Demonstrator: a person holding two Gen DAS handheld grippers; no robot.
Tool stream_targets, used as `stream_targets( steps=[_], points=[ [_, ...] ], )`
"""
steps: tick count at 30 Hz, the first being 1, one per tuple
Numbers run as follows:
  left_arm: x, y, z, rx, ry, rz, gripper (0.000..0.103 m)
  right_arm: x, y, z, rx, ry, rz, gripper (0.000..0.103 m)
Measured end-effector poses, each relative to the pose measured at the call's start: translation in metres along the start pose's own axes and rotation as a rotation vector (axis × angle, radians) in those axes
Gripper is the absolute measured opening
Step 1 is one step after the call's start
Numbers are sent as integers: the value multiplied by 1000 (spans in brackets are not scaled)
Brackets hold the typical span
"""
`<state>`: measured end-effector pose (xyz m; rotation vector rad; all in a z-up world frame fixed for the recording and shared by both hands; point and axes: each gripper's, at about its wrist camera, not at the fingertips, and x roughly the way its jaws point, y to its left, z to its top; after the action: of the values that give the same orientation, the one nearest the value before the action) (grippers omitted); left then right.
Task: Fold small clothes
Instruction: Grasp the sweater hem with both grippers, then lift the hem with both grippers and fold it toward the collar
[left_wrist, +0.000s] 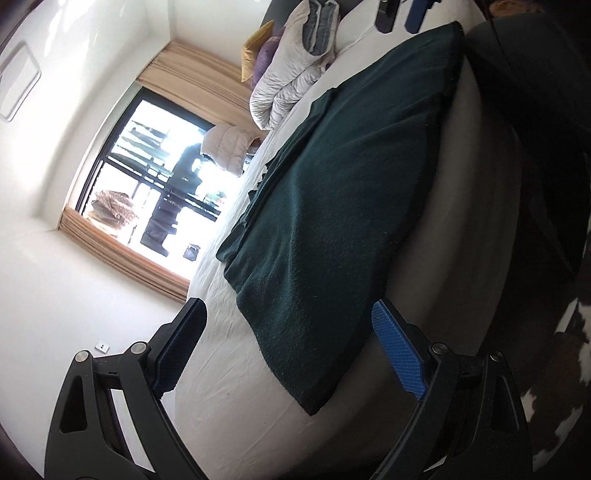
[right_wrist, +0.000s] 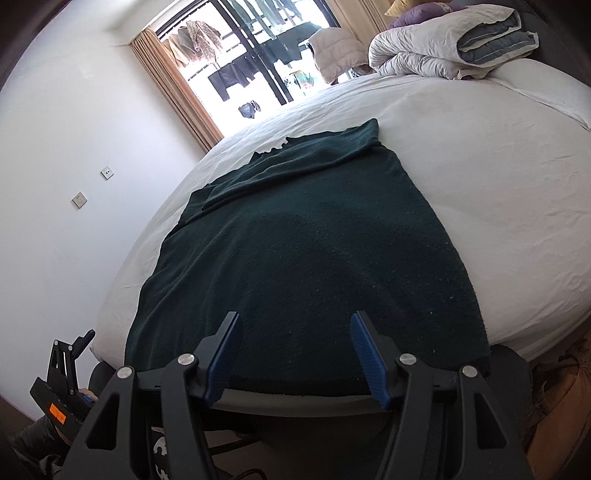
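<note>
A dark green sweater lies flat on the white bed, its hem at the near edge and one sleeve folded across its far part. My right gripper is open and empty, just above the hem. The left wrist view is rolled sideways: the same sweater lies ahead, and my left gripper is open and empty, its jaws on either side of the sweater's near corner at the bed's edge. The left gripper also shows in the right wrist view, low at the bed's left corner.
A folded white and grey duvet and purple and yellow pillows lie at the head of the bed. A window with tan curtains is on the far wall. A cowhide rug covers the floor beside the bed.
</note>
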<state>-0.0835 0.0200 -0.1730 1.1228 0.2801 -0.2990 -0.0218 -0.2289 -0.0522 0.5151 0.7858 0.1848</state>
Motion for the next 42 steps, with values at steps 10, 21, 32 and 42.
stream_targets(
  steps=[10, 21, 32, 42],
  points=[
    [21, -26, -29, 228, 32, 132, 92, 4, 6, -3, 3, 3, 15, 64],
    [28, 19, -21, 34, 27, 76, 31, -11, 25, -7, -148, -21, -66, 64],
    [33, 73, 2, -271, 44, -103, 5, -16, 59, -47, -551, 20, -272, 64],
    [35, 132, 14, -520, 26, -86, 5, 12, 74, -78, -821, 79, -416, 62]
  ],
)
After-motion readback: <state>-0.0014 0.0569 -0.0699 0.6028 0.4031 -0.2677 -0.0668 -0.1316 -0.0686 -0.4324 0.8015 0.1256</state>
